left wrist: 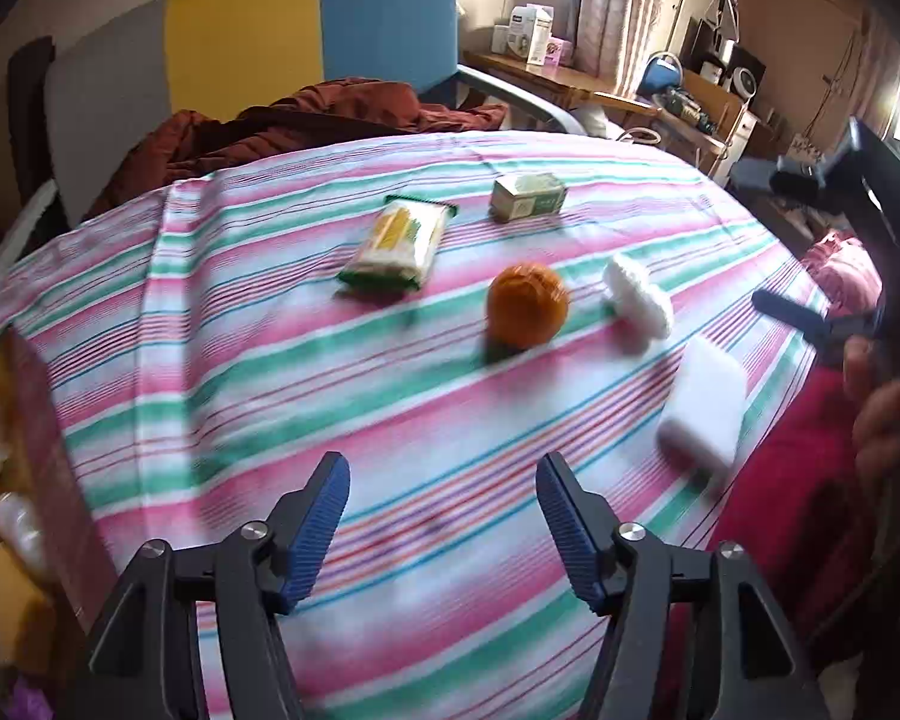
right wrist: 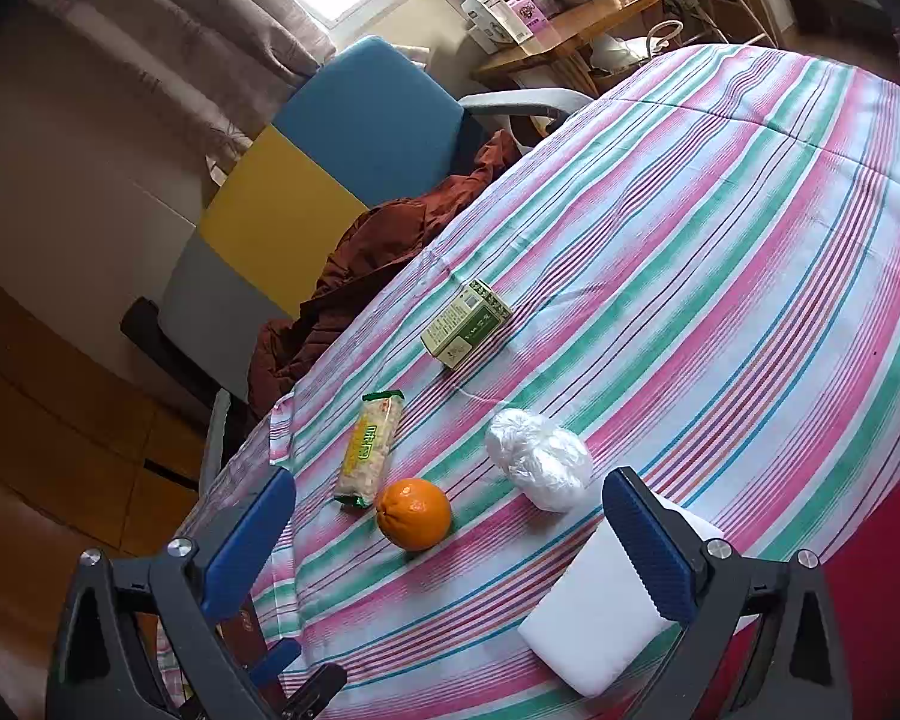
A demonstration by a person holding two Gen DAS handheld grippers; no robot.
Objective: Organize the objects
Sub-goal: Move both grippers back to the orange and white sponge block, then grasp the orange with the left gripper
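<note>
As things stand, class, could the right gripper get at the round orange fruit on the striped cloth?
Probably yes: the open right gripper faces the round orange fruit with only bare striped cloth between; the white foam block sits aside.

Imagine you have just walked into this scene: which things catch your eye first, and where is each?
The round orange fruit stands out brightly near the middle of the pink, green and white striped cloth. Beside it lie a crinkly clear plastic bundle and a white rectangular foam block, the block nearest the open right gripper. Behind, a blue, yellow and grey panelled headboard stands.
</note>
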